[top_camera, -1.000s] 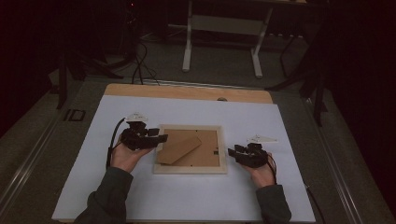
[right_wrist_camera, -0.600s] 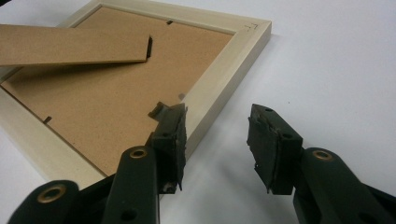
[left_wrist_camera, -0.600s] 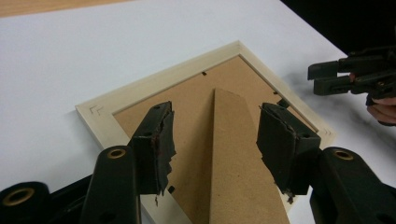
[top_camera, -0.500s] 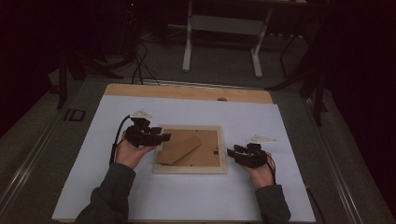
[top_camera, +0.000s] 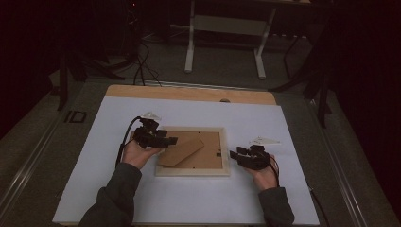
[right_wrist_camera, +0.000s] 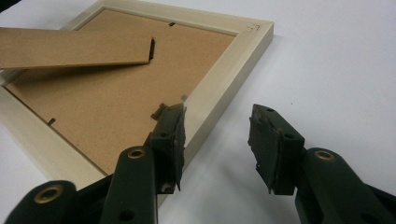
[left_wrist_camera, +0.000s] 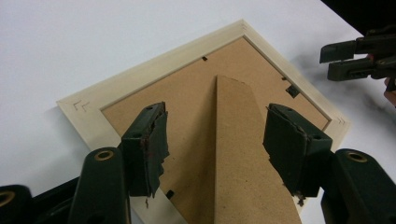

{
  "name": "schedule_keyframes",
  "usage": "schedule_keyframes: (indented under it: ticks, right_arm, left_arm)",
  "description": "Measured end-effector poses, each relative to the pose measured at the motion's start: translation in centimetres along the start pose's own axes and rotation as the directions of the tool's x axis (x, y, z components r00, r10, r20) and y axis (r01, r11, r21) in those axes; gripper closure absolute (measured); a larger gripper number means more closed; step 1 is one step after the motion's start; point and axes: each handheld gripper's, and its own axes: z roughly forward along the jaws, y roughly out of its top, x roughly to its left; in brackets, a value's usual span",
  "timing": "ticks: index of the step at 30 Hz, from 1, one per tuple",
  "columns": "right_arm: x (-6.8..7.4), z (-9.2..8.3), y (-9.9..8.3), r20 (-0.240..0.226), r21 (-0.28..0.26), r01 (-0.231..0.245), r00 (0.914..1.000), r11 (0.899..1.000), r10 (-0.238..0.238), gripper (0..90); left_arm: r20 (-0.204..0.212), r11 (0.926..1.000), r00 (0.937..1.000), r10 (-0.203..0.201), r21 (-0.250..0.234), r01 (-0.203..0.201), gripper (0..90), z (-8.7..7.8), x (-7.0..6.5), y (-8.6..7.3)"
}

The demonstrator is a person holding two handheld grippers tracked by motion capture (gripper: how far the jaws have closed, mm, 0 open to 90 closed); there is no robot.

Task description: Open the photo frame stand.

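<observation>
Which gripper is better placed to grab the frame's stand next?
Left. The left gripper hangs over the picture frame, open jaws either side of the cardboard stand, having just opened. The right gripper sits open at the frame's right edge, away from the stand.

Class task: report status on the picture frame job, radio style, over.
Left gripper jaws just opening, astride the stand. Right gripper open at picture frame edge. Frame face-down; nothing in the way.

1 picture frame (top_camera: 193, 152) lies face-down at centre frame, with 1 fold-out stand (top_camera: 180, 151) on its back, between 2 claws.
</observation>
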Motion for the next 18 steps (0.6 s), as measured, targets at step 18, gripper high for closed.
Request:
schedule_keyframes:
  ticks: [18]
  right_arm:
    - [0.0, 0.0, 0.0, -0.003, 0.0, 0.0, 1.0, 1.0, 0.0, 54.5]
  left_arm:
    - [0.078, 0.998, 0.9969, -0.001, 0.064, -0.004, 39.4, 2.0, -0.1, -0.1]
